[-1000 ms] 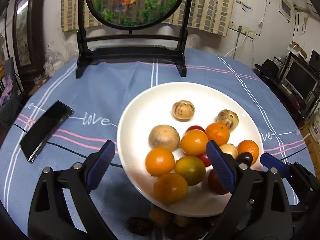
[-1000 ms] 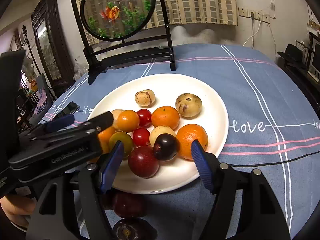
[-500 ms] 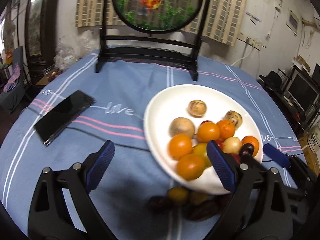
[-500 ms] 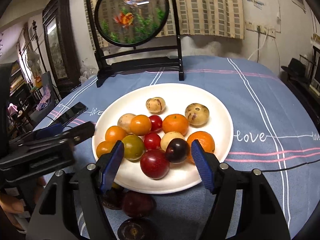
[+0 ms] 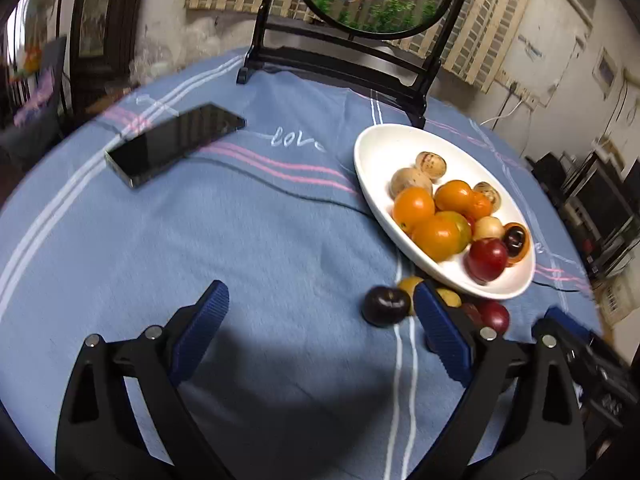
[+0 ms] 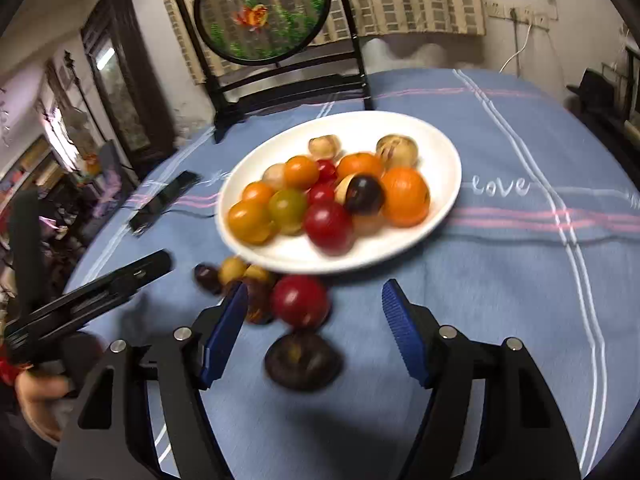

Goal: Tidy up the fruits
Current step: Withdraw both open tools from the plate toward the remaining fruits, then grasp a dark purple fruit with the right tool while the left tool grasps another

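A white plate (image 5: 376, 148) (image 6: 448, 160) holds several oranges, red plums, a dark plum and speckled brown fruits. Several loose fruits lie on the blue cloth at its near rim: a dark plum (image 5: 386, 306), a yellow fruit (image 5: 409, 285), a red plum (image 6: 300, 300) and a dark brown fruit (image 6: 302, 360). My right gripper (image 6: 316, 308) is open, with the red plum and the dark brown fruit seen between its fingers, untouched by the pads. My left gripper (image 5: 320, 308) is open and empty over bare cloth, left of the plate and the loose fruits.
A black phone (image 5: 176, 144) lies on the cloth at the far left, with a thin cable running past it. A round fish-painted screen on a black stand (image 6: 280, 80) stands behind the plate. A hand (image 6: 40, 396) holds the left gripper's body (image 6: 100, 292).
My left gripper has swung left, away from over the plate, so the plate now sits to its right. My right gripper has drawn back, bringing the loose fruits between its fingers.
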